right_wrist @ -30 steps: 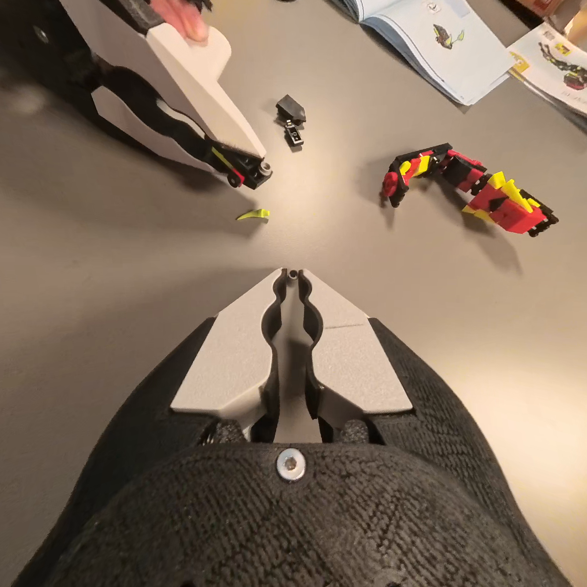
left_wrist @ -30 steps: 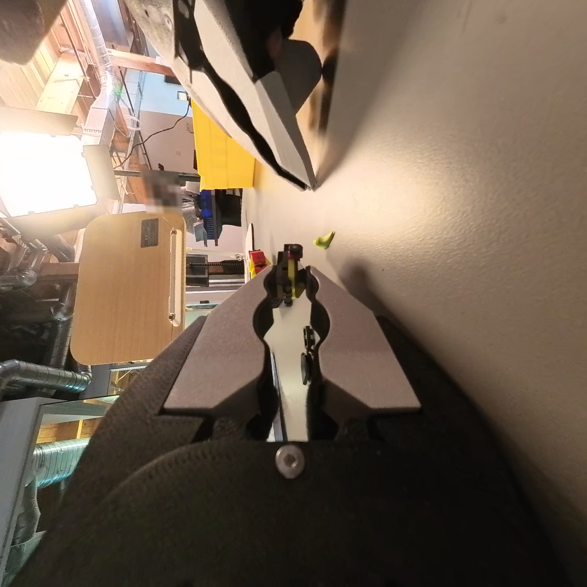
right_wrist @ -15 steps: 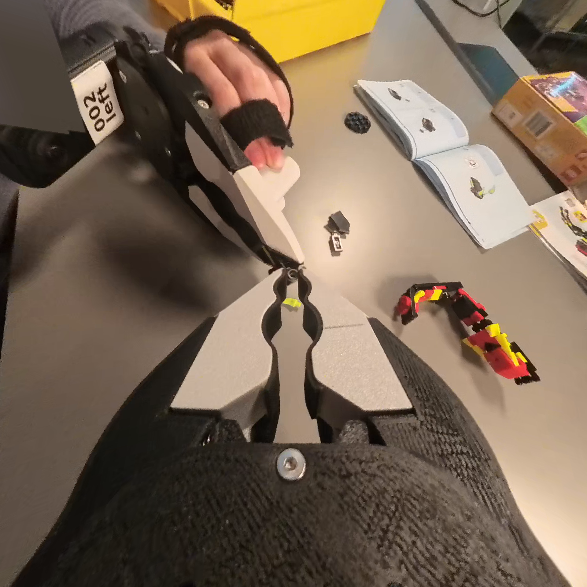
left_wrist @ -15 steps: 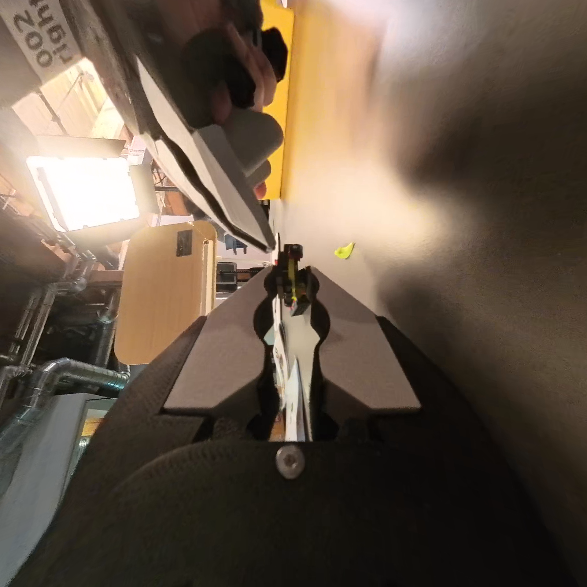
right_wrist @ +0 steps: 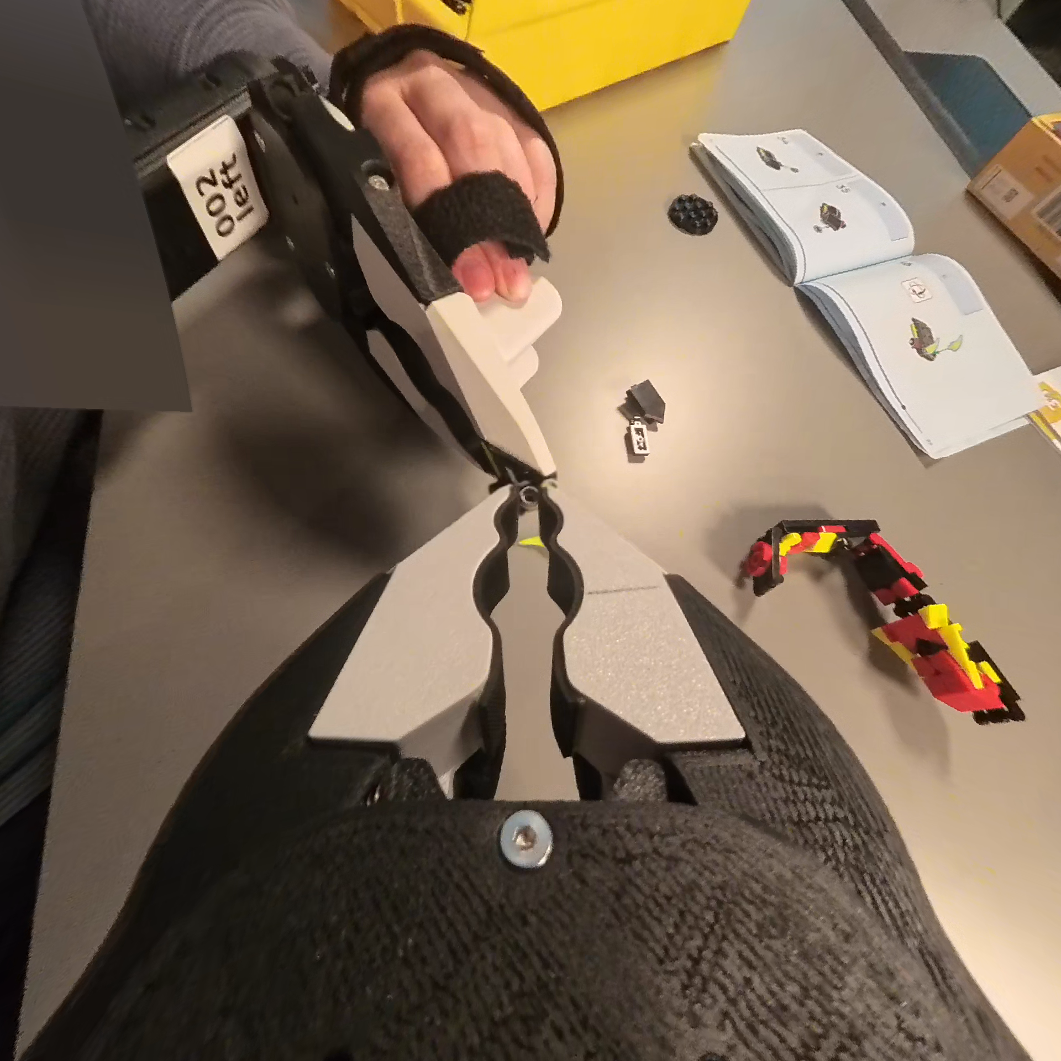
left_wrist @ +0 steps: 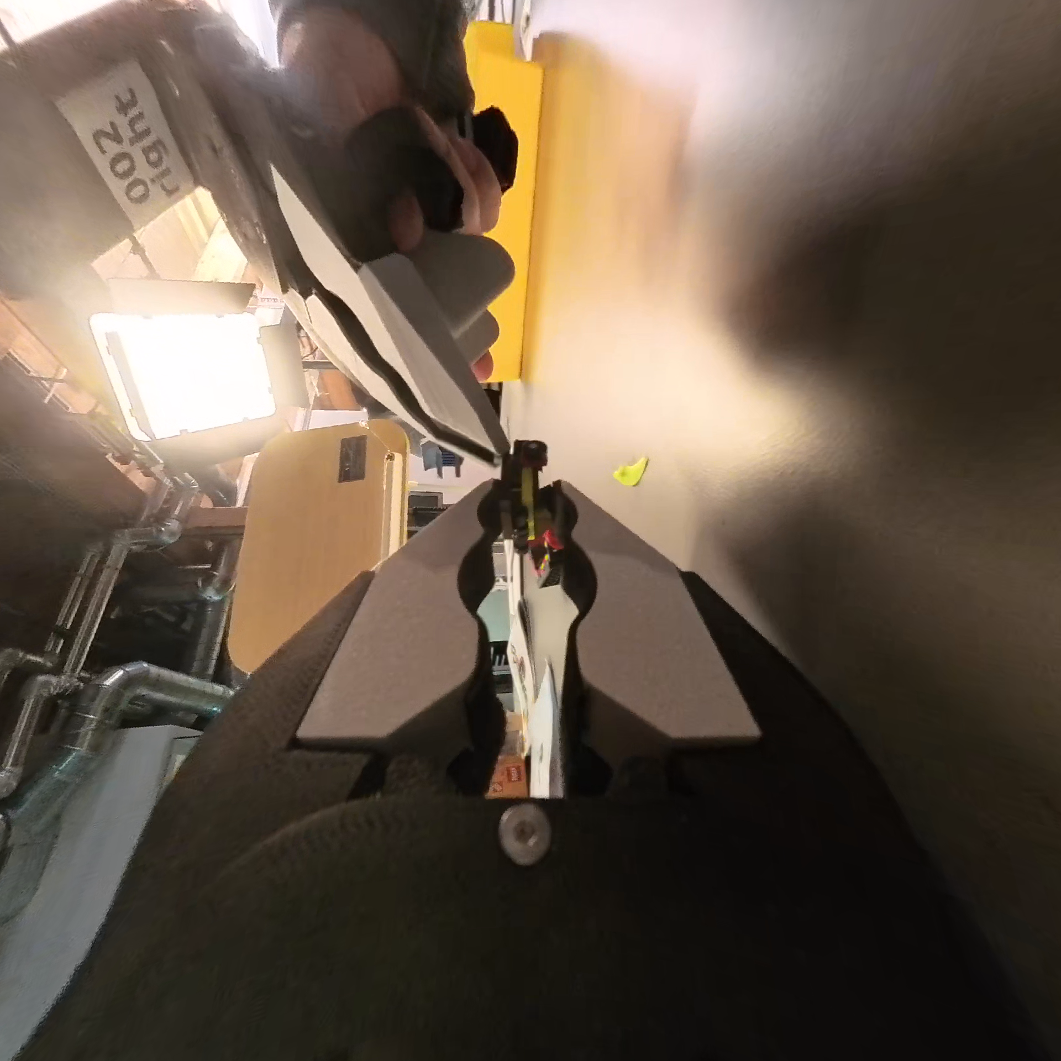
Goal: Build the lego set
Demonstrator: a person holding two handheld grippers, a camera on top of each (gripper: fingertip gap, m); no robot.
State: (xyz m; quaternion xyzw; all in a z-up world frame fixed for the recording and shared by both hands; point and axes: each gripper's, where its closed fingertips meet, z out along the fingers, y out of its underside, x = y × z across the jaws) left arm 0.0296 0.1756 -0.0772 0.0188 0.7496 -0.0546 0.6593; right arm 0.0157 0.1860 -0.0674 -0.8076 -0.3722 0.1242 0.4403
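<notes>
My left gripper (left_wrist: 525,488) is turned on its side and shut on a small black and yellow lego sub-assembly (left_wrist: 523,488), held above the grey table (right_wrist: 717,436). My right gripper (right_wrist: 528,498) is shut on a tiny grey round piece (right_wrist: 528,492). Its tip meets the left gripper's tip (right_wrist: 519,469) at the sub-assembly. In the left wrist view the right gripper (left_wrist: 498,456) comes in from the upper left. A lime green claw piece (left_wrist: 631,472) lies on the table under the tips, and it also shows in the right wrist view (right_wrist: 531,541).
A red, yellow and black lego build (right_wrist: 884,614) lies to the right. Two small black pieces (right_wrist: 643,410) and a black round plate (right_wrist: 693,213) lie farther off. An open instruction booklet (right_wrist: 861,275), a yellow bin (right_wrist: 574,46) and a cardboard box (right_wrist: 1027,184) are at the back. Only a small space, under 4 cm, lies between the two pairs of fingers.
Both grippers rose off the table and came together. My right gripper's tip, apart from the left one a second ago, now touches the sub-assembly held in the left gripper.
</notes>
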